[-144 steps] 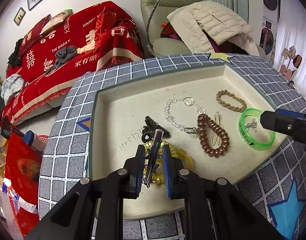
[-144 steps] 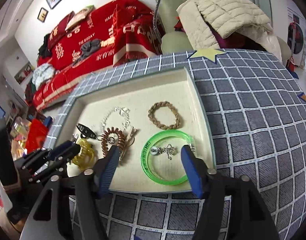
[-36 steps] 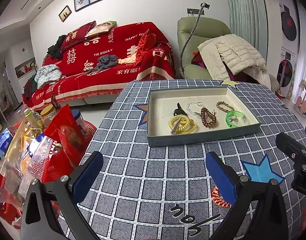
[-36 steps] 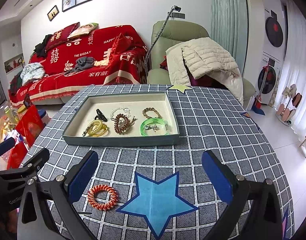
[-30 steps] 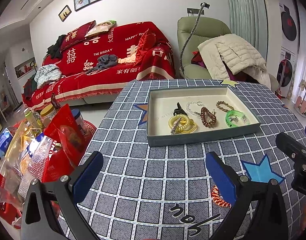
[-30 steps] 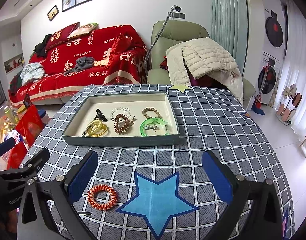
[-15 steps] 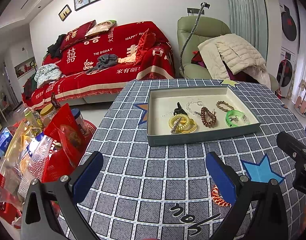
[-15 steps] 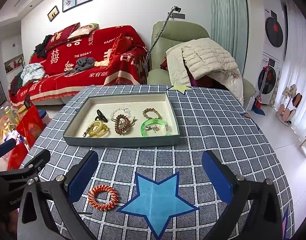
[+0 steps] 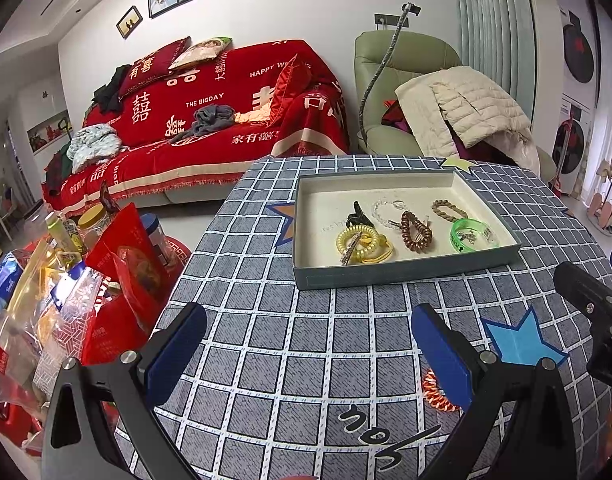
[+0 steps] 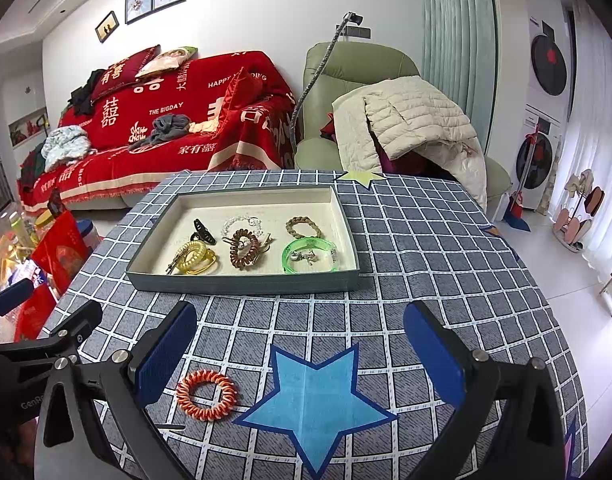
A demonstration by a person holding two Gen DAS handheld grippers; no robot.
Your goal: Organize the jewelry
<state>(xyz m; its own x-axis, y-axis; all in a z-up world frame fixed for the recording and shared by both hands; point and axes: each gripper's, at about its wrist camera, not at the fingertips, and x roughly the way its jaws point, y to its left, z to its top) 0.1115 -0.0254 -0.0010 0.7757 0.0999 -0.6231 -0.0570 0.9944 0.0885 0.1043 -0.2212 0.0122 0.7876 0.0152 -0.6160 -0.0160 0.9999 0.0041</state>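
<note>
Right wrist view shows me the orange coil hair tie (image 10: pixel 206 395) flat on the table (image 10: pixel 446 264), short of the tray (image 10: pixel 241 282), just beside my splayed, empty right gripper's (image 10: pixel 299 356) left finger, nearer it than the equally spread left gripper (image 9: pixel 310 354).

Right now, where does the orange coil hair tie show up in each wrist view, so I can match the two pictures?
Left wrist view: the orange coil hair tie lies low right on the tablecloth, partly hidden behind the left gripper's right finger.
Right wrist view: it lies low left, in full view, just left of the blue star.
Shared landmark: the blue star, beside the tie in both views.
</note>
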